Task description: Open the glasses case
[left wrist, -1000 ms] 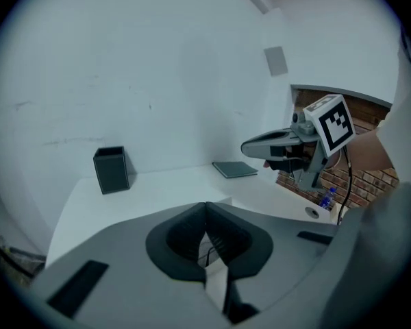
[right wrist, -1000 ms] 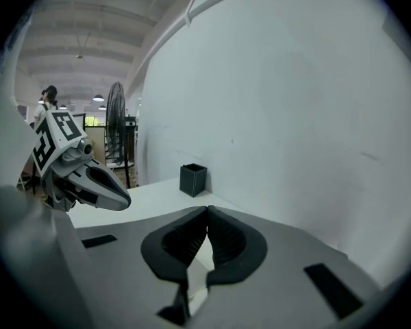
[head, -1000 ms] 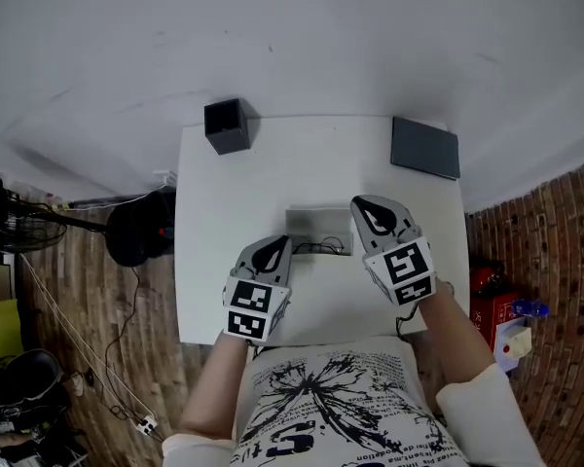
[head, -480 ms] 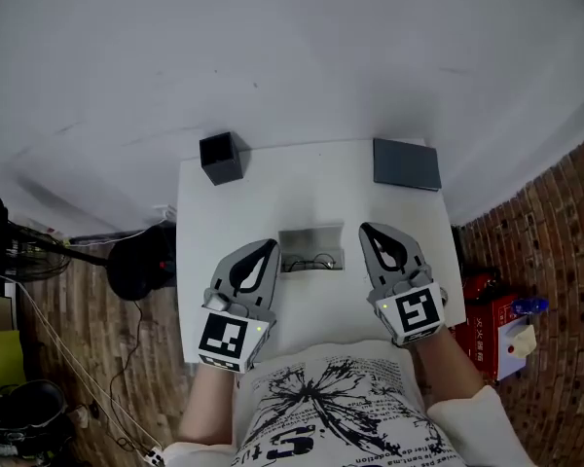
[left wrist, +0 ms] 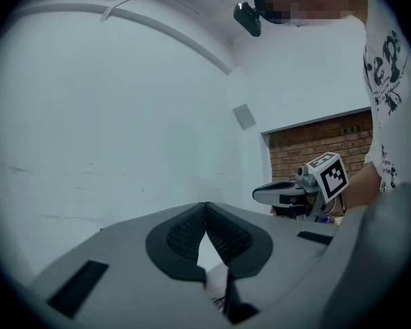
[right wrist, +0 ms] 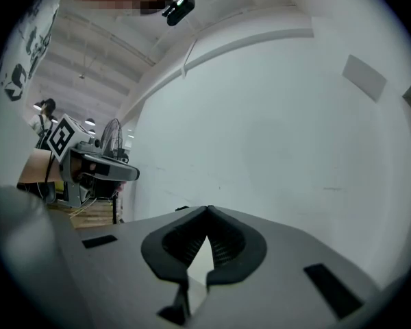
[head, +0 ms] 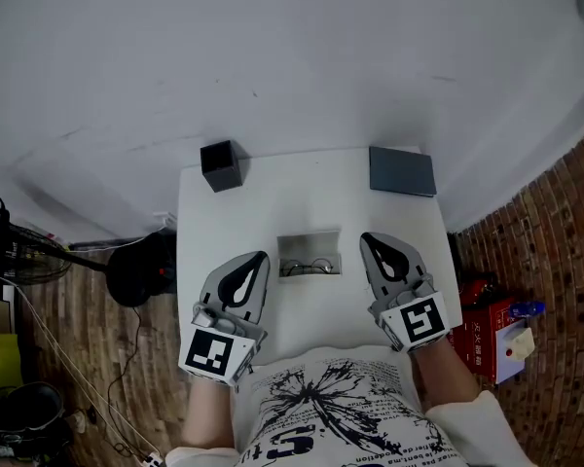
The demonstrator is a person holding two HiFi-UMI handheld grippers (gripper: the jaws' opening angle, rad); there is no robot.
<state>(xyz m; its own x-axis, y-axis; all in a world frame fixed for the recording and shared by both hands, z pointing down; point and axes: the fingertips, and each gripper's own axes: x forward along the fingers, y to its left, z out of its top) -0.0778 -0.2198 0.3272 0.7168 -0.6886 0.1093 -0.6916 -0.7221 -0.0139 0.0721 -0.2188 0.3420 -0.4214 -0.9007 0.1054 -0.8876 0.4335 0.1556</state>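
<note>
The grey glasses case [head: 309, 245] lies open in the middle of the white table [head: 273, 193], with a pair of glasses [head: 310, 267] in its near half. My left gripper [head: 260, 258] is held up at the case's left, its jaws shut and empty. My right gripper [head: 366, 239] is raised at the case's right, also shut with nothing between its tips. Neither touches the case. In the left gripper view the left gripper [left wrist: 205, 205] points level at a white wall, and the right gripper [left wrist: 257, 195] shows beside it. The right gripper view shows the right gripper [right wrist: 207, 210] closed tip to tip.
A black cube-shaped box [head: 221, 165] stands at the table's far left corner. A dark flat box [head: 402, 171] lies at the far right corner. A black stool [head: 141, 266] and cables are on the wooden floor at the left; a red object [head: 472, 334] sits on the right.
Both grippers have risen and drawn back from the case toward the person's body, tilting up to level. The case stays open on the table.
</note>
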